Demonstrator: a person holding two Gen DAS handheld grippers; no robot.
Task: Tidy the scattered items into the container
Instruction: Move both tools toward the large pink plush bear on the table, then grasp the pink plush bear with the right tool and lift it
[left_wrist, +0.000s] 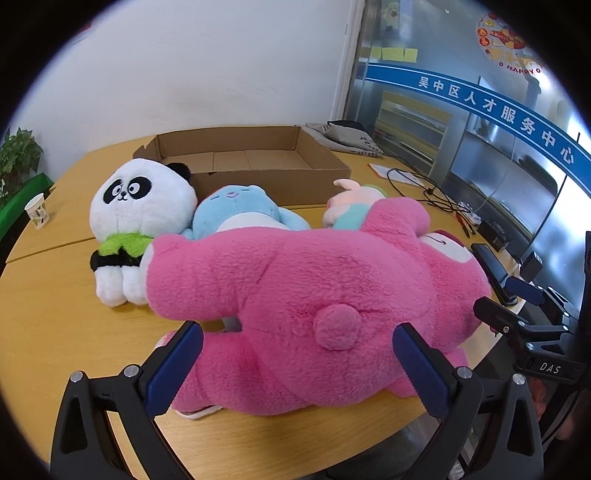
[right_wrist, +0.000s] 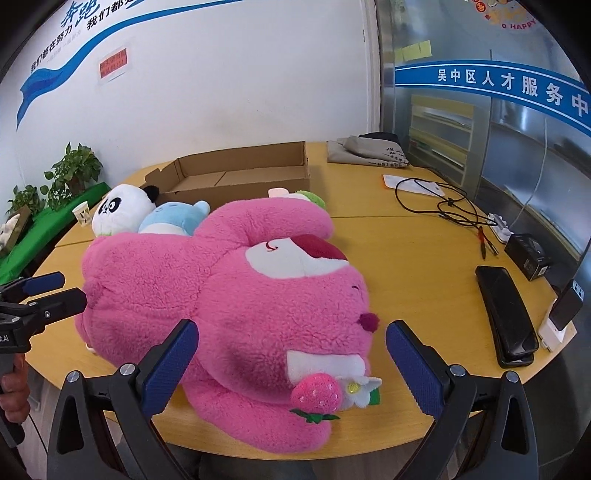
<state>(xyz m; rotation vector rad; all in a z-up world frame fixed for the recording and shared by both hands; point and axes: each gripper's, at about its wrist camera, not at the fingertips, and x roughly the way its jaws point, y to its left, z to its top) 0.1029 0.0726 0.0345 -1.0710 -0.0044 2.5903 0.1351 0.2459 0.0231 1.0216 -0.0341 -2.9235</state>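
The surface (left_wrist: 44, 332) is lying bare leftward; both my fingers (left_wrist: 173, 365) (right_wrist: 413, 365) are gaping, empty, flanking the pink bear (left_wrist: 314, 288); only the right view is showing its strawberry (right_wrist: 316, 393).

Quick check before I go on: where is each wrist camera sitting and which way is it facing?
Left wrist: near table edge by the pink bear's tail end, facing the cardboard box; shows left gripper, open, and right gripper.
Right wrist: near edge by the bear's head, facing the box and wall; shows right gripper, open, left gripper, a hand.
Shared: bear, panda, box, table.
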